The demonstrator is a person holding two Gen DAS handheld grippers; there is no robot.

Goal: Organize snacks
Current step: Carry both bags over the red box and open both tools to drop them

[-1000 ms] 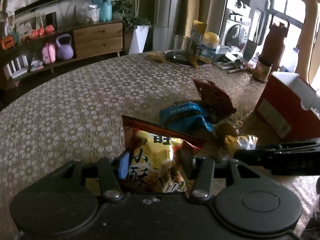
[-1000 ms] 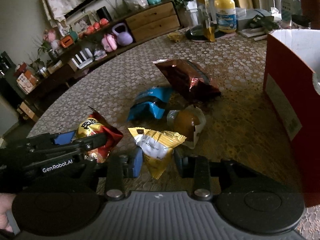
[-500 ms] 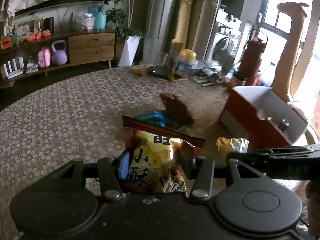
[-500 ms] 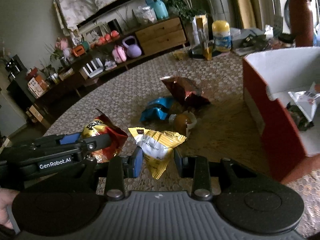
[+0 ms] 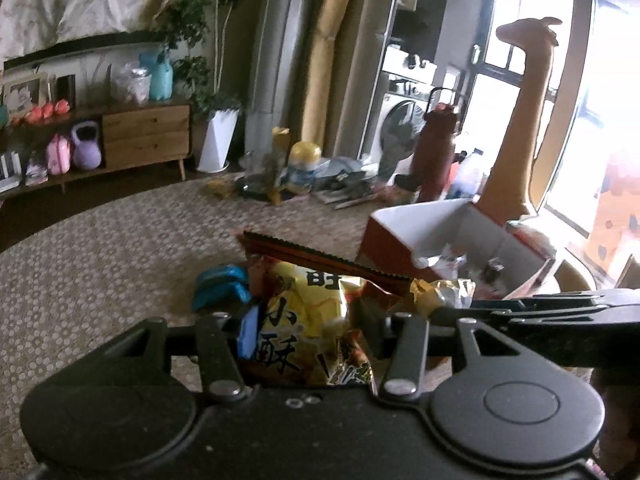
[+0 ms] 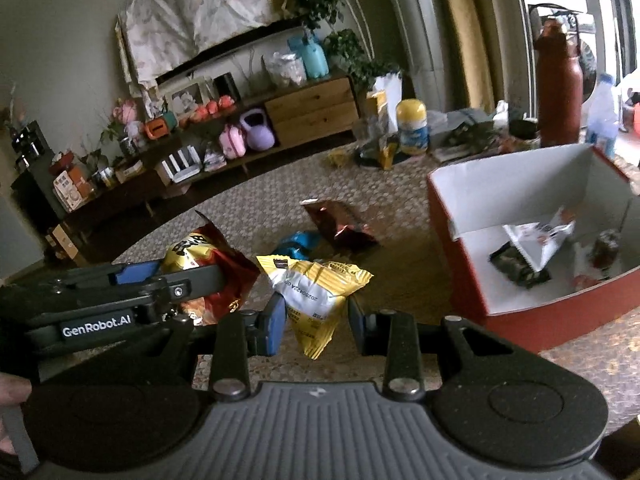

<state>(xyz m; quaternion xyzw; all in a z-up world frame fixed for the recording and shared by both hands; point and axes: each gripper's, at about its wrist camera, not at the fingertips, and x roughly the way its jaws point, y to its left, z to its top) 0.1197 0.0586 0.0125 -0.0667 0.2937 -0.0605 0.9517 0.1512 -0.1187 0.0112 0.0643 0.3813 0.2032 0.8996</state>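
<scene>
Round patterned surface [image 6: 256,208], living room behind. Partway done: red box [image 6: 452,248] at right already holds a few packets. Left claw [image 5: 308,332] clamps a red-and-yellow chip bag [image 5: 304,304]; right claw [image 6: 316,320] clamps a yellow packet [image 6: 316,284], both lifted clear, short of the box. Left on the surface: blue packet [image 6: 298,240], brown foil bag [image 6: 340,222]. Near wall of the box stands in the way; bottles and clutter sit well behind
</scene>
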